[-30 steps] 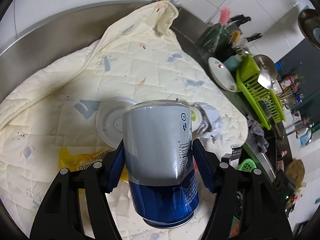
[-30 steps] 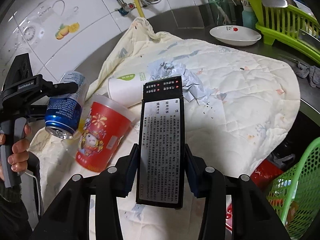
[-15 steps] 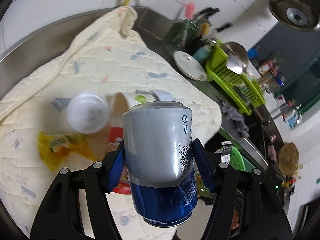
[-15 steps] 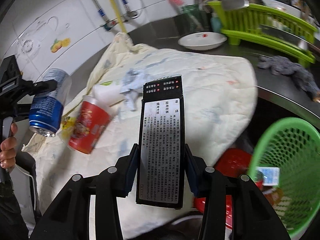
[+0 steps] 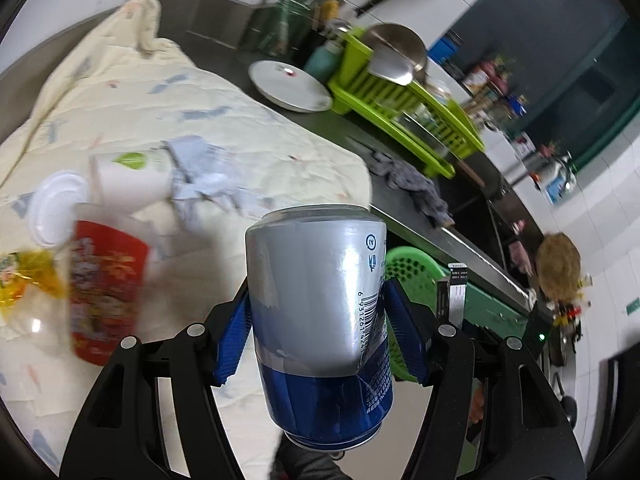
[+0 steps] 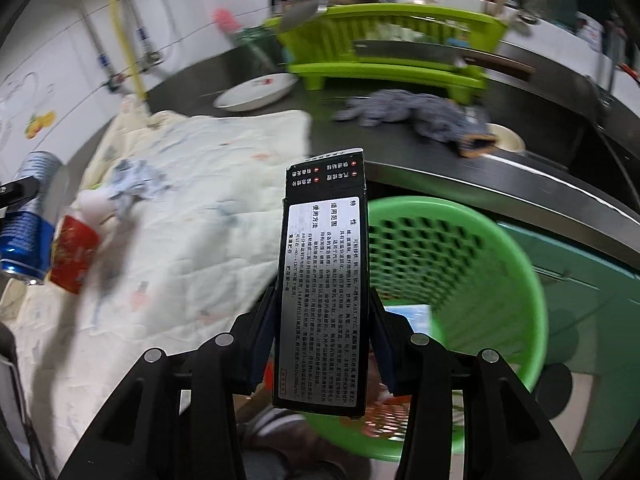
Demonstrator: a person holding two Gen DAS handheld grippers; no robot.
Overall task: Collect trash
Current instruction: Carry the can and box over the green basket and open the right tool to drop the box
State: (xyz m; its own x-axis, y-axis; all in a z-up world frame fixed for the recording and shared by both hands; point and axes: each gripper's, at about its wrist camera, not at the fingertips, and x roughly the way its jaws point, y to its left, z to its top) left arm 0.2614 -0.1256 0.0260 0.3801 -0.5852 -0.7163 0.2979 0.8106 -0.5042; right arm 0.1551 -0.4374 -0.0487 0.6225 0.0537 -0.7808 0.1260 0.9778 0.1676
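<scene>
Left gripper: we see our left gripper (image 5: 318,344) clamped on a silver and blue can (image 5: 320,312), blue pads pressed to its dented sides, the can's open end toward the camera.
Right gripper: our right gripper (image 6: 322,340) grips a flat black box (image 6: 322,280) printed with a white label, held upright between the pads.
Basket: in the right view the green mesh basket (image 6: 500,248) sits just behind the box, toward 3 o'clock, below the table's edge, with scraps inside.
Cloth: a cream quilted cloth (image 5: 256,120) covers the table (image 6: 440,152) at 10 o'clock.
Trash left on cloth: a red cup (image 5: 106,288) lies at 9 o'clock in the left view, beside a yellow wrapper (image 5: 24,280), a white lid (image 5: 54,208), a white paper cup (image 5: 128,184) and crumpled paper (image 5: 200,176).
Farther back: a grey rag (image 6: 408,114), a white plate (image 6: 256,92) and a green dish rack (image 6: 384,40) toward 12 o'clock.
</scene>
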